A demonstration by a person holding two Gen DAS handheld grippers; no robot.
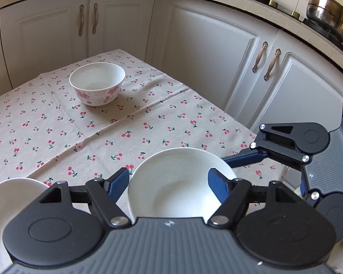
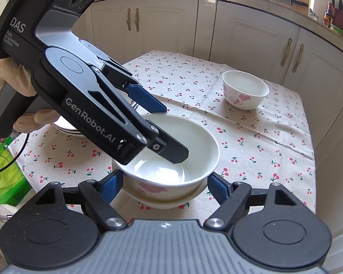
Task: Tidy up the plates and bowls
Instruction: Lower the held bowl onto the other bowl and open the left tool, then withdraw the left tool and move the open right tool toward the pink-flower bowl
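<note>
Nesting looked done: near bowl (image 2: 194, 141) sat in dish beneath (image 2: 162, 203) | left gripper (image 2: 171, 132) jaws apart astride rim | right gripper (image 2: 164, 182) apart, flanking | far bowl (image 2: 244, 91) remained loose.

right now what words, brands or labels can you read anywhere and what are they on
"DAS" on the left gripper body
"Data Acquisition System" in small print below it
"GenRobot.AI" along that gripper's arm
Labels on the bottles on the counter: too small to read
Lettering at the right edge of the left wrist view: cut off, unreadable
</note>
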